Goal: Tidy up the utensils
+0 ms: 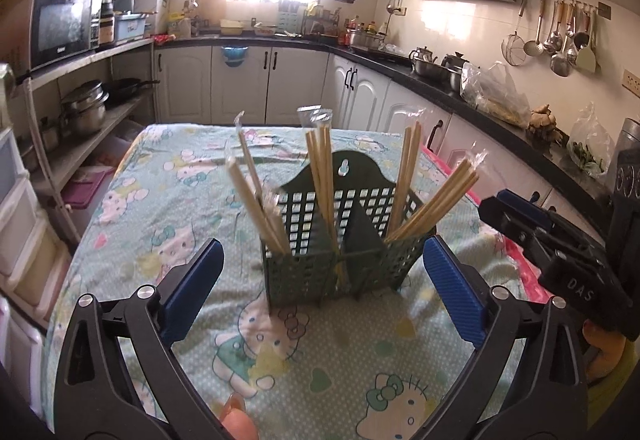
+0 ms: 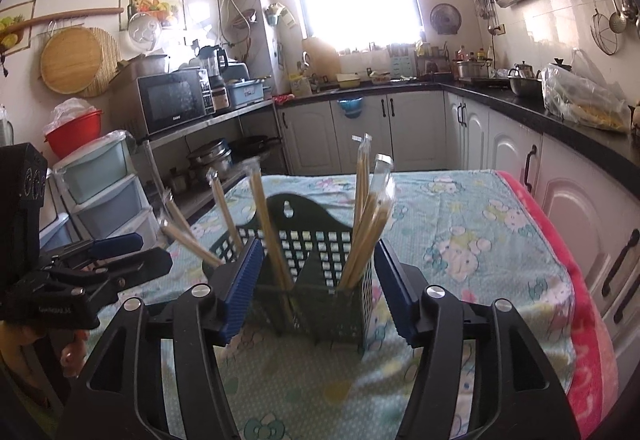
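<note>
A dark green perforated utensil caddy (image 1: 320, 272) stands upright on the table, also in the right wrist view (image 2: 320, 304). Several wrapped pairs of wooden chopsticks (image 1: 320, 175) lean out of its compartments, also seen in the right wrist view (image 2: 368, 220). My left gripper (image 1: 324, 284) is open and empty just in front of the caddy. My right gripper (image 2: 316, 280) is open and empty, its blue pads on either side of the caddy, not touching. The right gripper also shows at the right of the left wrist view (image 1: 516, 215).
The table carries a light green cartoon-print cloth (image 1: 192, 199) with a pink blanket edge (image 2: 576, 320) on the right. Kitchen cabinets and a black countertop (image 1: 460, 87) run behind and right. Shelves with a microwave (image 1: 60, 23) and plastic drawers (image 2: 104, 183) stand at the left.
</note>
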Motion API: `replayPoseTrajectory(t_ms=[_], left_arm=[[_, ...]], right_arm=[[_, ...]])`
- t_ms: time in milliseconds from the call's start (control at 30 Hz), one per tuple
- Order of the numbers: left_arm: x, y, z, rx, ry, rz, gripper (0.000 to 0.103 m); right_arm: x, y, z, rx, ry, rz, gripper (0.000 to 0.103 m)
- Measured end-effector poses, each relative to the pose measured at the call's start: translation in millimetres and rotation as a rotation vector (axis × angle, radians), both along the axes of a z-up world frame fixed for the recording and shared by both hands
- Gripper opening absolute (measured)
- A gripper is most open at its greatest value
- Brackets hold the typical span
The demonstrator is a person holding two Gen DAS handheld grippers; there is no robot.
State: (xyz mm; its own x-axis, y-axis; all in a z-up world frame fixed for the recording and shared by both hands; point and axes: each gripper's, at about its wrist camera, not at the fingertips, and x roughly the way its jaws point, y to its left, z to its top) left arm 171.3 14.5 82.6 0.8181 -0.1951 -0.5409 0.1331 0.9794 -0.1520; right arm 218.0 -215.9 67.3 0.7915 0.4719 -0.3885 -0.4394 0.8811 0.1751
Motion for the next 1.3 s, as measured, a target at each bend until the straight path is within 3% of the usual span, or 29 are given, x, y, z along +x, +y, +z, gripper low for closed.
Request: replayPoseTrajectory(t_ms=[500, 800, 1067, 1300], left_arm=[[-17.6, -1.9, -38.7, -0.009, 0.035, 0.011, 0.092], [-33.5, 0.1, -63.6, -0.033, 0.013, 0.051, 0.092], [-49.0, 1.8, -79.9, -0.036, -0.009, 0.086, 0.092], [-65.9, -3.9, -90.7, -0.029, -0.045, 0.075, 0.092]], right_arm=[[-28.6, 1.8, -45.5, -0.036, 0.078, -0.005, 0.074], [-39.7, -3.7, -67.3, -0.035, 0.109, -0.045, 0.083], [-59.4, -7.7, -81.2, -0.028, 0.083, -0.087, 0.093], [-86.3, -5.8, -88.5, -0.050, 0.007, -0.103, 0.096]])
